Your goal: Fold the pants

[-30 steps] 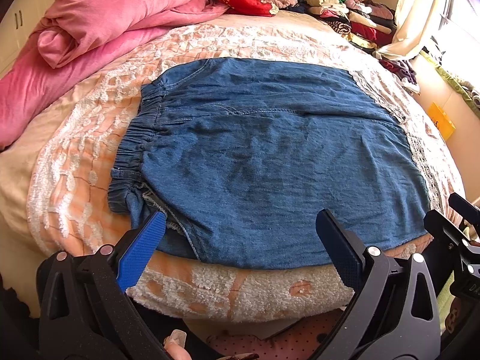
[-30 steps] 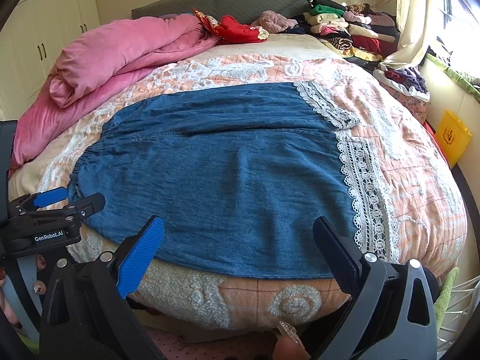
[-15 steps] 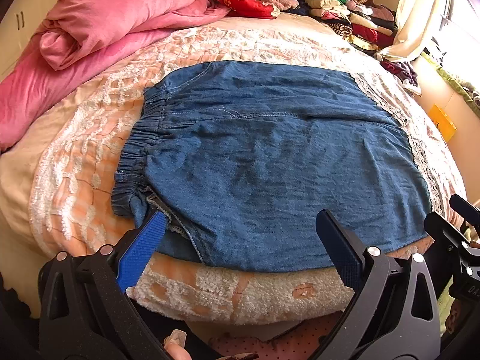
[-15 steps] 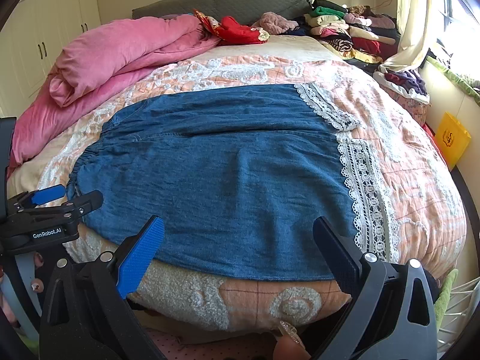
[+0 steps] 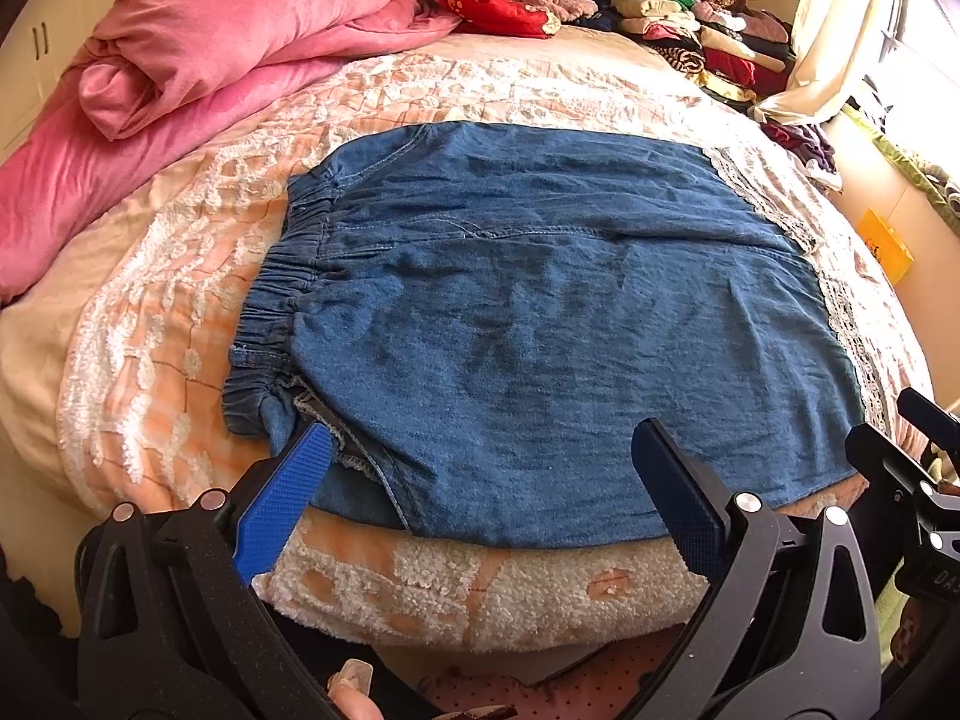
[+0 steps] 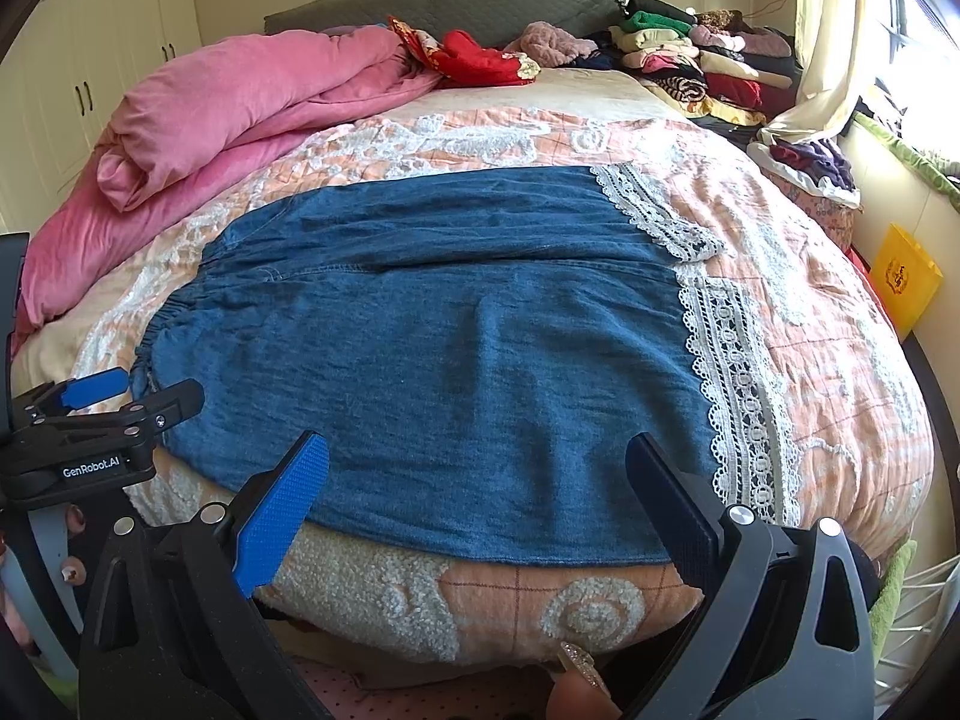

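Left wrist view is showing the left claw (image 5: 480, 480), jaws standing wide apart and gripping nothing, hovering just off the near edge of the denim pants (image 5: 540, 312). Right wrist view is showing the right claw (image 6: 480, 492), likewise spread and empty, hanging over the near edge toward the lace-trimmed hems (image 6: 738, 384). Pants are lying flat across the bed (image 6: 540, 600), elastic waistband (image 5: 270, 312) pointing left, legs side by side. Step in hand, as judged: taking hold of the near edge for a first fold. Doing it well is calling for each claw biting both fabric layers, one near the waistband, one near the hem, and lifting evenly so the denim is not bunching. Surface is a peach quilt with white tufted pattern. Room is holding a rolled pink duvet (image 6: 228, 120), a stack of folded clothes (image 6: 690, 60) by the headboard, white cupboards (image 6: 90, 60), a curtained window, a yellow bag (image 6: 906, 282).
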Available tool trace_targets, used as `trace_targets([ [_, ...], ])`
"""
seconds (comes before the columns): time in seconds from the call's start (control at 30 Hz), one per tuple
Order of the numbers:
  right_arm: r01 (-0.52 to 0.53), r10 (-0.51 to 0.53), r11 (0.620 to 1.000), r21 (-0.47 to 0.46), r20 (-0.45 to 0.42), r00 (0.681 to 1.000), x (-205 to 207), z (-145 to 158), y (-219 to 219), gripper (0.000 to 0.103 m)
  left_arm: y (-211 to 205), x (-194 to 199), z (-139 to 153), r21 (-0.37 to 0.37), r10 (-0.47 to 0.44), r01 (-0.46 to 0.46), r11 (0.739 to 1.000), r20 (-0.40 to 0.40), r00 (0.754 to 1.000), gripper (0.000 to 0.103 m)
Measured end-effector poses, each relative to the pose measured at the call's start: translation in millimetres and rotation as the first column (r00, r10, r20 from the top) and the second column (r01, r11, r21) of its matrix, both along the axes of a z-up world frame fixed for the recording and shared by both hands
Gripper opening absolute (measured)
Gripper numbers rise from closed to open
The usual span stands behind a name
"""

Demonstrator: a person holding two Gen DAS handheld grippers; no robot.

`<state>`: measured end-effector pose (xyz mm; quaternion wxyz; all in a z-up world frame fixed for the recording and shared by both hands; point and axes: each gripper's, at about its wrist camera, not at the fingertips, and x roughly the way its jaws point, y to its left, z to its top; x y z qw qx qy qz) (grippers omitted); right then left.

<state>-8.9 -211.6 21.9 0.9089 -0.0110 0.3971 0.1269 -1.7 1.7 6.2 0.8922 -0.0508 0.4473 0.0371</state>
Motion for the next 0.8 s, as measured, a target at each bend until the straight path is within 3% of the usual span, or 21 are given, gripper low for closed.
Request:
trace_targets([
  [0.3,-0.020,0.020,1.000,-0.008,-0.007,1.000,13,1,8,0.099,5,7,-2,0.001,0.001,-0.001,1.000,0.003,1.000,0.094],
  [0.8,-0.088,0.088,0.996,-0.016,-0.020,0.996,73,10,37,0.099,38,44,-2,-0.007,0.056,-0.056,0.998,0.001,0.998,0.094],
])
